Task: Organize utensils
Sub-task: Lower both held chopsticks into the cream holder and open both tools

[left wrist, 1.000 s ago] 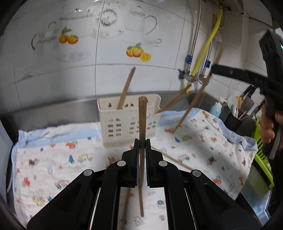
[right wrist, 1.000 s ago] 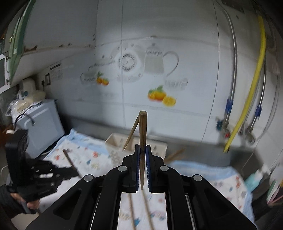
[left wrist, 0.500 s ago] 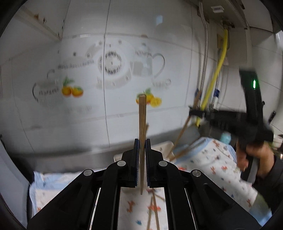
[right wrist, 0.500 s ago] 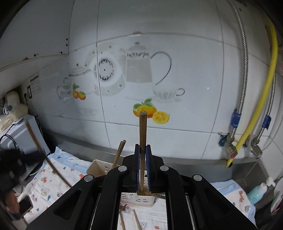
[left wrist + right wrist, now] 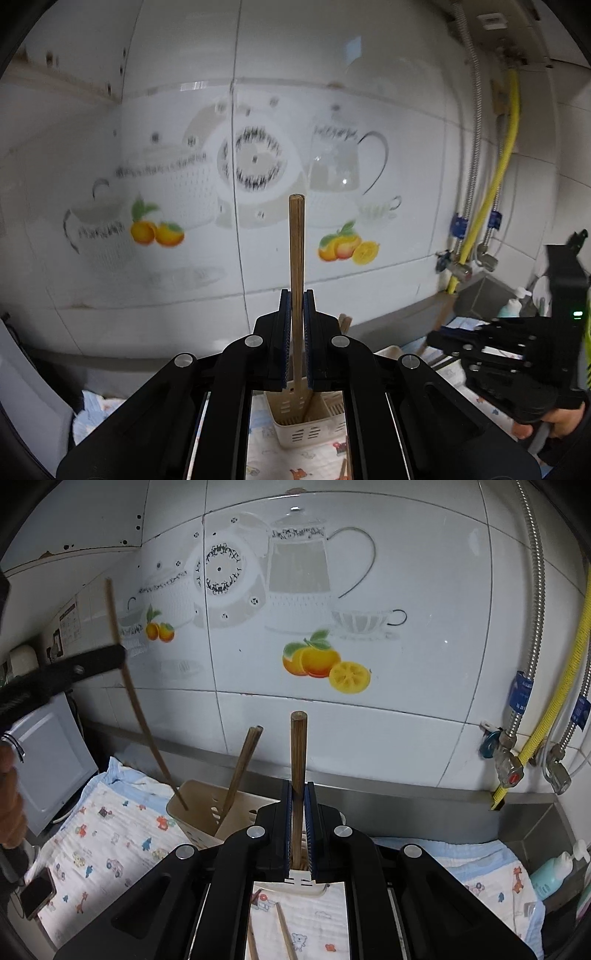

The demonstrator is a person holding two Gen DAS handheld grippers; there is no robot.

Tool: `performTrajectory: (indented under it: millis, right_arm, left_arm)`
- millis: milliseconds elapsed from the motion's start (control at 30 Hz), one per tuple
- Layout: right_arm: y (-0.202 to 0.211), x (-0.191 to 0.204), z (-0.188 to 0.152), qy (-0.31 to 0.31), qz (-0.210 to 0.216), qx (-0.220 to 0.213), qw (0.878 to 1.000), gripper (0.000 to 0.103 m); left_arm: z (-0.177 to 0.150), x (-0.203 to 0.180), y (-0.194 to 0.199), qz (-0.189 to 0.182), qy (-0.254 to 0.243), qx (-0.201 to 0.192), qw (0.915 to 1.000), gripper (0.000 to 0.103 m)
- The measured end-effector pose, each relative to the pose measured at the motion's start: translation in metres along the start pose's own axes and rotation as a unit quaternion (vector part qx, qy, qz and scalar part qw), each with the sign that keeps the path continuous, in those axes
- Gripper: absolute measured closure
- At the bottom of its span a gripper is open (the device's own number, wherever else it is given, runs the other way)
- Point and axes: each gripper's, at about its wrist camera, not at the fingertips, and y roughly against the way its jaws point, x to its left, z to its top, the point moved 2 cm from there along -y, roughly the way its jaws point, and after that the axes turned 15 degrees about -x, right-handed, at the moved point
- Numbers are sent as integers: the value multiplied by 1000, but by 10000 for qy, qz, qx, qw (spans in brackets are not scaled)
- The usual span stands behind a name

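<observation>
1. nearest: left gripper [image 5: 296, 306] clenched on a pale chopstick [image 5: 296, 258], held upright, its lower end down in the mouth of the cream holder [image 5: 303, 424], seen between the arms.
2. right gripper [image 5: 298, 797] likewise clamped on a darker chopstick [image 5: 298, 760], upright; its lower end is hidden behind the jaws, just above the holder's near rim [image 5: 301, 880].
3. two loose chopsticks [image 5: 284, 934] lie on the printed cloth [image 5: 110, 842] in front of the holder, not yet gathered.
4. middle: holder [image 5: 199, 812] already keeps one leaning chopstick [image 5: 240, 768]. from the right wrist view, the left gripper's stick [image 5: 144, 734] slants in from the left, tip at the holder's left compartment.
5. change: a second ago both grippers were well short of the holder, sticks carried high over the cloth; both have since closed in and tipped down over it. my read: insertion stage, left nearly seated, right lined up, release next.
6. far: tiled wall [image 5: 406, 664] with teapot and fruit decals, yellow hose [image 5: 554, 701] at right.
</observation>
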Motion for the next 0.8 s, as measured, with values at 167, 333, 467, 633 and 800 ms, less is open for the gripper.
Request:
performTrajectory:
  millis: [167,333,467,633,800]
  right_arm:
    - [3,-3,-5,43,-10,27,10000,96]
    - [7,-6,-7,38,-38,-11,10000,96]
    - [12,-7,-5,49,-71,-39,10000,93]
    - [25,-7,-2,48,-121,-142,9998,82]
    - [49,-4,-3,124,-164,-242,9995,78]
  left_arm:
    - [-22,6,-17,84,81,262,9996,98]
    - [-38,10,-27,68,82,482,9988,97]
    - [-40,9,-27,79,44,530,9986,97]
    - [-31,11,-16,78,103,455,9989,95]
    - [-28,19,10,79,247,383,9989,94]
